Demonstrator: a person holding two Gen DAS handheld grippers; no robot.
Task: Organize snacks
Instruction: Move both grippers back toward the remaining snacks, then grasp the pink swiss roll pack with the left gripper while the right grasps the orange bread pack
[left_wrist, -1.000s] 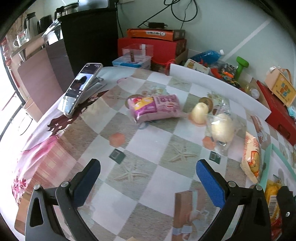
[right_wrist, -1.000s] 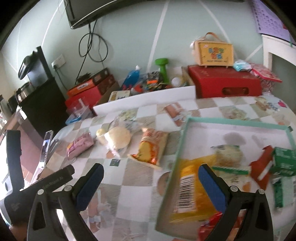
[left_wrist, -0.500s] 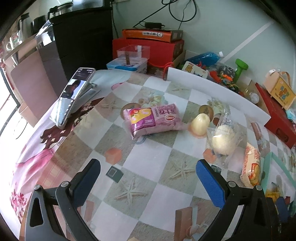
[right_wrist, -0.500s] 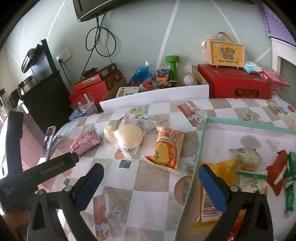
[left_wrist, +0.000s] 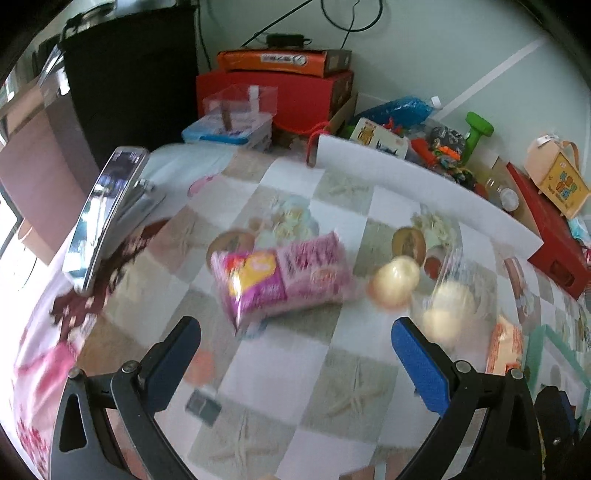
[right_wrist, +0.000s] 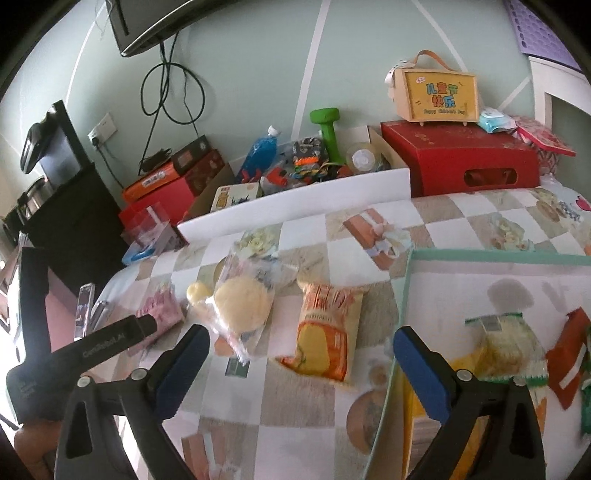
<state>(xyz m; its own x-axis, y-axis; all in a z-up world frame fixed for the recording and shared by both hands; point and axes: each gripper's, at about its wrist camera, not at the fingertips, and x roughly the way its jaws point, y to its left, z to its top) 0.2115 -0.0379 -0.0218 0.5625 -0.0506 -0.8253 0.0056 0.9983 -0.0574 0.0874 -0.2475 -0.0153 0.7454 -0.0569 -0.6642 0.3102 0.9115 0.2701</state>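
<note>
We note the pink snack packet (left_wrist: 284, 280) lying flat on the table (left_wrist: 295, 387) ahead of the left gripper (left_wrist: 295, 347), jaws apart and empty, long axis crosswise; the right gripper (right_wrist: 301, 354), likewise apart, sits nearer the tray (right_wrist: 406, 295).

Left claw (left_wrist: 295, 347), right claw (right_wrist: 301, 354): black frames, blue pads, silver screws.

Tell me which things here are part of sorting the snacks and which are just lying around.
Job: pink pack, bagged bun, small bun, orange pack, tray, both open grippers: left, right.

Lying about: phone, green dumbbell, red box, blue bottle, yellow gift box.
</note>
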